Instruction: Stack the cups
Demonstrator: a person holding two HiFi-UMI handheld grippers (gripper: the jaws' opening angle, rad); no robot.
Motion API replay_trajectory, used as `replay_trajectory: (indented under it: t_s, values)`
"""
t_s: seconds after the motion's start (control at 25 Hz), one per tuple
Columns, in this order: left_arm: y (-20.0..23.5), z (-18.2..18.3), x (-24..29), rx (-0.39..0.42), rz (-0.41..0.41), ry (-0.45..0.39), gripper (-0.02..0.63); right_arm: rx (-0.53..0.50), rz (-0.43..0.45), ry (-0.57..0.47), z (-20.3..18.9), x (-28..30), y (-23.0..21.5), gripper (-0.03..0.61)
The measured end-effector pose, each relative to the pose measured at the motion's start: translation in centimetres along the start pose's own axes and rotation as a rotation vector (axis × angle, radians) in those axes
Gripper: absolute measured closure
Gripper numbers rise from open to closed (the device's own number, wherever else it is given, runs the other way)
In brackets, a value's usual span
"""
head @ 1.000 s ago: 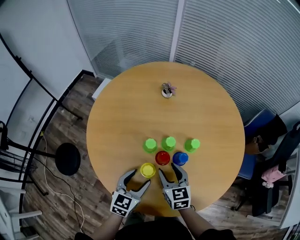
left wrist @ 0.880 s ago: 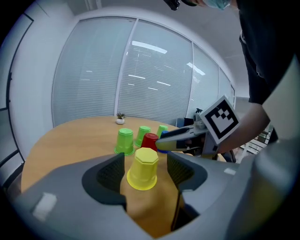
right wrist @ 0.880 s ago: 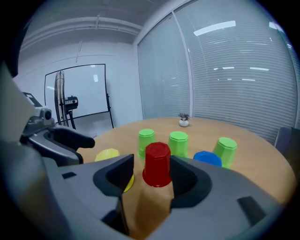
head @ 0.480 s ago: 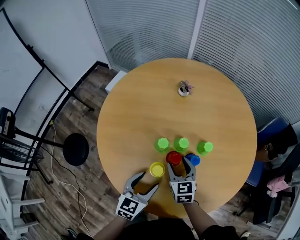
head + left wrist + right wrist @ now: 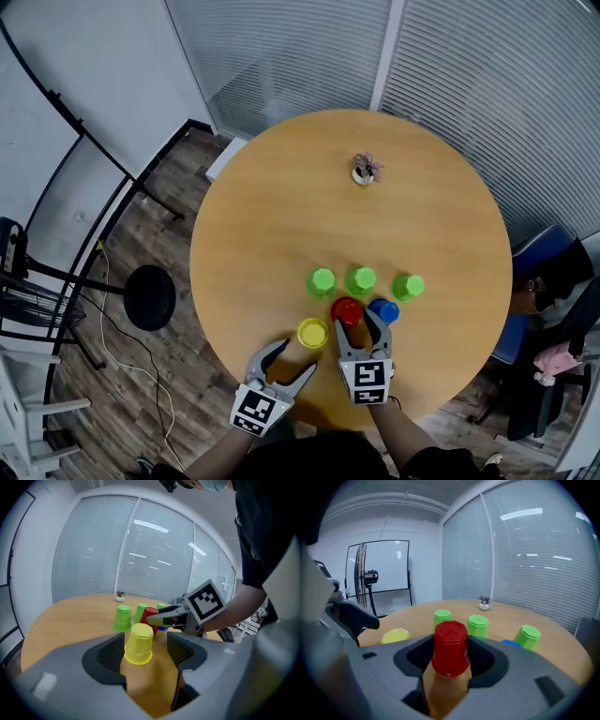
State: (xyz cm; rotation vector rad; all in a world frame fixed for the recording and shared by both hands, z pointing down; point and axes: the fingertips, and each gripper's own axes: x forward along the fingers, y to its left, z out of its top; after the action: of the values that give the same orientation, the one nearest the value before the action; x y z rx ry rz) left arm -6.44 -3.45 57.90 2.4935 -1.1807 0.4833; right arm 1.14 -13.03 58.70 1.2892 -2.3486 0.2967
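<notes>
Round wooden table (image 5: 281, 216), slatted blinds (image 5: 487, 94), plank floor (image 5: 141, 394).

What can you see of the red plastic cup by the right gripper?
The red plastic cup is glossy, tapered and faceted like an octagon. It stands upside down and upright, its wider rim on the round wooden table. It sits between the jaws of the right gripper, which have just been closing around it; whether the pads already press on it can't be told. A blue plastic cup stands close beside it.
</notes>
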Motion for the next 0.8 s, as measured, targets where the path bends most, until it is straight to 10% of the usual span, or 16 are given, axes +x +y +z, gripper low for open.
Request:
replay_trajectory:
  t_s: [0.8]
  values:
    - [-2.0,-0.5,-1.1,0.041,-0.071,-0.004,0.344,0.003,-0.008,0.05,-4.0,-3.9,3.6,0.362]
